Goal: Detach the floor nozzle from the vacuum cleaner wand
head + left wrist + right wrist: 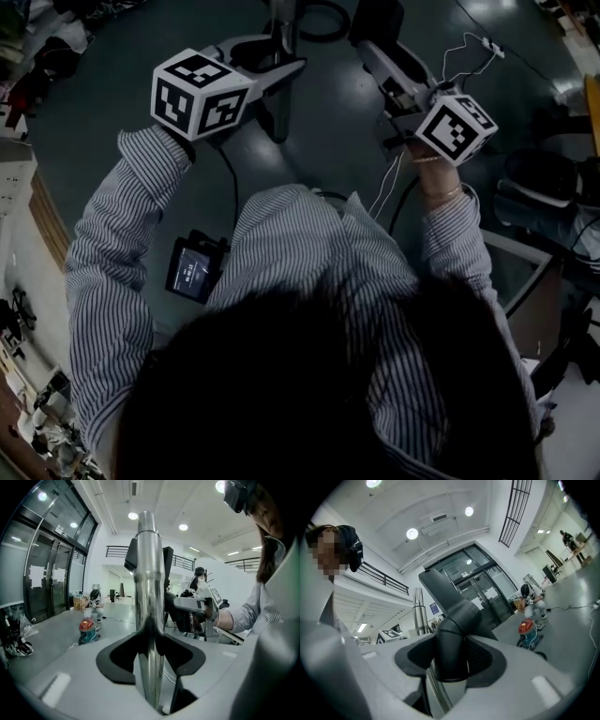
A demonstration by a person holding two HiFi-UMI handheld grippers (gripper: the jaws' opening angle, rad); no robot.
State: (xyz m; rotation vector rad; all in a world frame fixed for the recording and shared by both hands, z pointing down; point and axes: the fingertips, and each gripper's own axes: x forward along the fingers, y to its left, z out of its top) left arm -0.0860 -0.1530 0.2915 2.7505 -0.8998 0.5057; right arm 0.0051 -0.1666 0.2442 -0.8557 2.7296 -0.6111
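Observation:
My left gripper (281,73) is shut on the shiny metal vacuum wand (280,47), which stands upright between its jaws (149,597). My right gripper (377,52) is shut on the dark grey neck of the floor nozzle (452,634), and the thick tube fills the gap between the jaws. The nozzle (375,23) is only a dark shape at the top edge of the head view, a short way right of the wand. From the right gripper view the wand (419,611) rises beside the nozzle neck. The frames do not show whether the two are joined.
A red canister vacuum (87,629) sits on the grey floor farther off, with a person crouched near it. A small screen device (195,269) hangs at the person's waist. A black cable loop (323,17) lies ahead. Dark furniture (544,187) stands at the right.

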